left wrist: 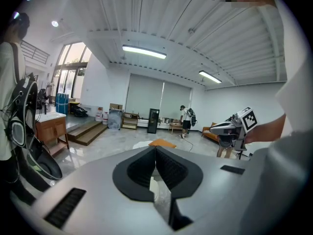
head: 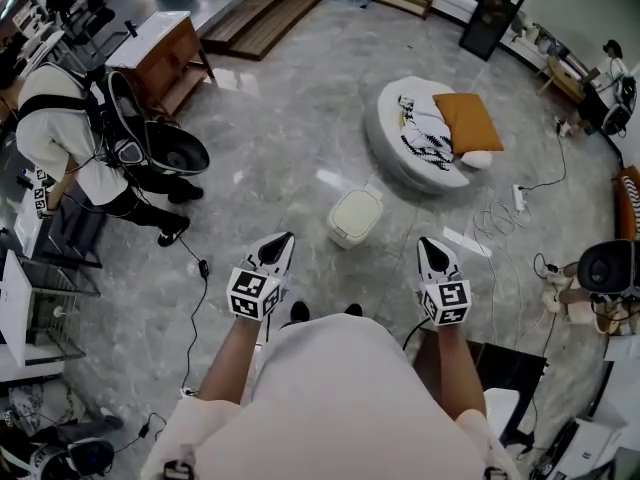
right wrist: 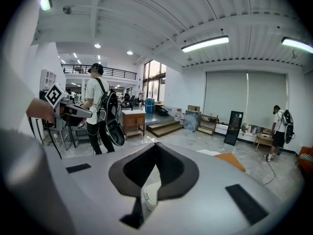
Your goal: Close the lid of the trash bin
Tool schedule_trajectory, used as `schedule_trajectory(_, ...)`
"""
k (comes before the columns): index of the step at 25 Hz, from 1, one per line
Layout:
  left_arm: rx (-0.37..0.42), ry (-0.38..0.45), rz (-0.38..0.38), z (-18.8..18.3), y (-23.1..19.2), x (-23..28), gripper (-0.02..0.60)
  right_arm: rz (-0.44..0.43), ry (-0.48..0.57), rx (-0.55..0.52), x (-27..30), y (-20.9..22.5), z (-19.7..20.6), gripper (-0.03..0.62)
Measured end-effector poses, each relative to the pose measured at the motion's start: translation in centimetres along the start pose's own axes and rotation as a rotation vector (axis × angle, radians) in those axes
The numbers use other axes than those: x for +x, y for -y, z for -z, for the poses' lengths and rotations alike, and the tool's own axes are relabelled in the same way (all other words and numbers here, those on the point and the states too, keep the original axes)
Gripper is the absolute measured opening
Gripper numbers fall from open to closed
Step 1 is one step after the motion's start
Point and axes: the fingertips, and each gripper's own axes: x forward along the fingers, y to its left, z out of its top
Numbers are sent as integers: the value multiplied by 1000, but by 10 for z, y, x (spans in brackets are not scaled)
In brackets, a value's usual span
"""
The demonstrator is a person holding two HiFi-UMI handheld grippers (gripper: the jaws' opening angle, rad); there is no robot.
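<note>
The trash bin (head: pixel 354 216) is a small cream box with rounded corners, standing on the grey marble floor ahead of me. Its top shows as one flat cream surface. My left gripper (head: pixel 284 239) hangs a little short of the bin on its left, jaws together and empty. My right gripper (head: pixel 427 243) hangs to the bin's right at about the same distance, also shut on nothing. In the left gripper view the black jaws (left wrist: pixel 155 149) meet at the tip. A sliver of the bin (right wrist: pixel 148 196) shows below the closed jaws (right wrist: pixel 155 145) in the right gripper view.
A round white seat (head: pixel 392 140) with an orange cushion (head: pixel 468 120) lies beyond the bin. A person with a backpack (head: pixel 60 138) stands at the left near a wooden cabinet (head: pixel 160 53). Cables (head: pixel 498 218) trail across the floor on the right beside a black device (head: pixel 608 266).
</note>
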Motion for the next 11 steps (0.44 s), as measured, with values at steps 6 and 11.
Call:
schedule_trajectory(6,5,0,-4,-3,-3,4,17,-1,4,3,5,4,-2,29)
schedule_trajectory(11,2,3,-9,-5,-2,6,17,-2,10,2,6,8,-5,29)
